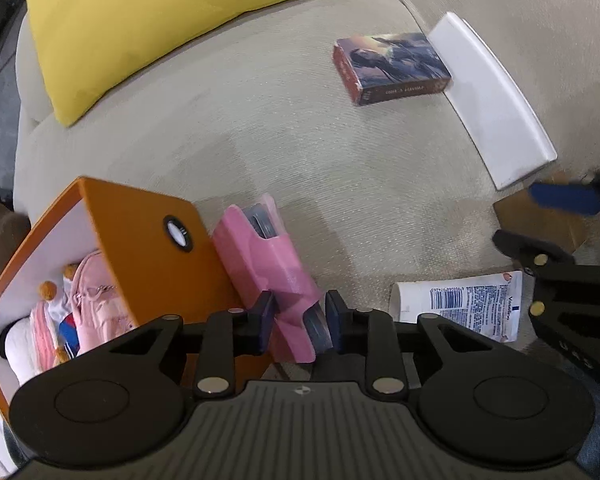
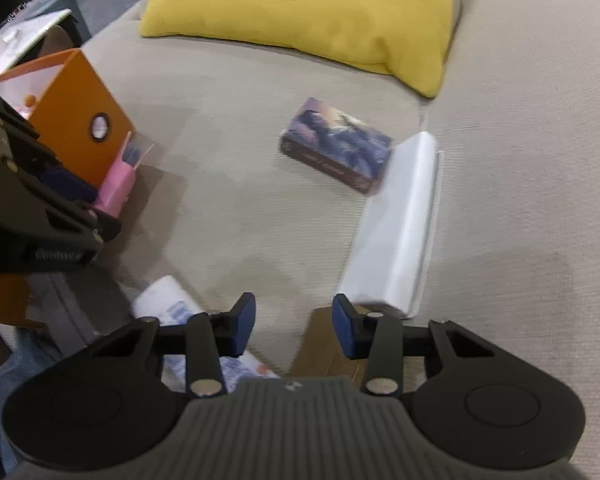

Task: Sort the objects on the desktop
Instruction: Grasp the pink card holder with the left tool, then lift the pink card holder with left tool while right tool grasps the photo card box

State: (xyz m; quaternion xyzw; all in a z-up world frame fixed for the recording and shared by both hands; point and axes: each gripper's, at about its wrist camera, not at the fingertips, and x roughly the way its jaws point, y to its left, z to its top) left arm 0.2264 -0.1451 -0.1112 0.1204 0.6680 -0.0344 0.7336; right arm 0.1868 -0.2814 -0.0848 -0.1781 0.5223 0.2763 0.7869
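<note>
Left wrist view: left gripper (image 1: 300,316) pinching a pink case (image 1: 266,268) beside the orange box (image 1: 148,256) on the beige sofa (image 1: 300,160); card box (image 1: 392,66) and white tube (image 1: 460,304) lie apart. Right wrist view: right gripper (image 2: 296,330) jaws spread, nothing between them, above the sofa's edge near a white block (image 2: 400,220).

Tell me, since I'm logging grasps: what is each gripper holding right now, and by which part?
The left gripper is shut on the pink case, clamped across its near end, beside the orange box. The right gripper holds nothing; its jaws stand apart over the couch.
</note>
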